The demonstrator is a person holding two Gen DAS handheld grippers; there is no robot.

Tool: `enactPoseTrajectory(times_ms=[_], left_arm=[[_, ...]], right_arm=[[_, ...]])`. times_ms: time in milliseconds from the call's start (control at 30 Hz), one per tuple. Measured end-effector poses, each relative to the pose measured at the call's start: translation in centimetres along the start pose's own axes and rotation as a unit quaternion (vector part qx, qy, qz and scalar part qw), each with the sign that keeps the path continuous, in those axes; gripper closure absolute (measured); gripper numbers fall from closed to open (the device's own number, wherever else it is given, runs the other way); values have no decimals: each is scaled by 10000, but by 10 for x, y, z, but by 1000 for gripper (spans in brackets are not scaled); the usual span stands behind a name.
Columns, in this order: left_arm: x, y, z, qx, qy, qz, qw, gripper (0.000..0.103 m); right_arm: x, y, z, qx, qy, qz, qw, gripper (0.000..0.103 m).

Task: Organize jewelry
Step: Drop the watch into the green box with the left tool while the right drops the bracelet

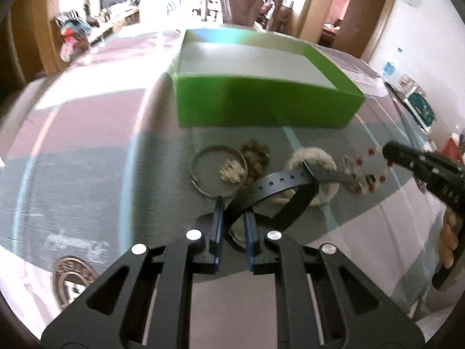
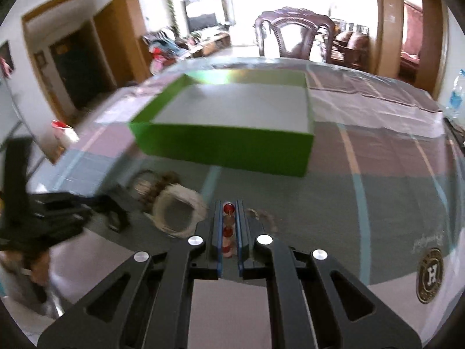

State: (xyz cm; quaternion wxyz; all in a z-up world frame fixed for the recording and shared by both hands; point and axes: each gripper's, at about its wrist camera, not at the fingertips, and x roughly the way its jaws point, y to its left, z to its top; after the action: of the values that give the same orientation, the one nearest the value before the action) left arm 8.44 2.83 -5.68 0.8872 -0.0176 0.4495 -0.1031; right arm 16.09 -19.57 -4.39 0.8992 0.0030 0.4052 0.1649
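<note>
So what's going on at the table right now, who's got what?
A person is sorting jewelry with two handheld grippers. The left gripper is shut on the black watch strap; the right gripper is shut on a red-beaded bracelet. The green box sits open behind the pile, with nothing visible inside. A metal bangle and a white ring-shaped piece lie on the cloth.

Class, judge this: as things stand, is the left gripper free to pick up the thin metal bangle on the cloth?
Probably not: the left gripper is already shut on the dark watch strap, though the metal bangle lies uncovered just ahead.
</note>
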Motion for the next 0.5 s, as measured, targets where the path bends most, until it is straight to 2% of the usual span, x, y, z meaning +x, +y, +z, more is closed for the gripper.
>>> enactPoseTrajectory(times_ms=[133, 233, 400, 500], left_arm=[[-22, -4, 18, 167, -342, 112, 9992, 90], [-36, -4, 41, 242, -544, 204, 9980, 90], [-59, -2, 96, 324, -1035, 546, 9926, 90], [-60, -4, 133, 297, -1199, 586, 9906, 90]], right_arm=[[-7, -2, 12, -39, -130, -95, 9999, 95], [-23, 0, 35, -146, -390, -162, 9990, 95], [-43, -3, 81, -168, -928, -471, 9944, 95], [-39, -7, 111, -179, -1172, -617, 9910, 95]])
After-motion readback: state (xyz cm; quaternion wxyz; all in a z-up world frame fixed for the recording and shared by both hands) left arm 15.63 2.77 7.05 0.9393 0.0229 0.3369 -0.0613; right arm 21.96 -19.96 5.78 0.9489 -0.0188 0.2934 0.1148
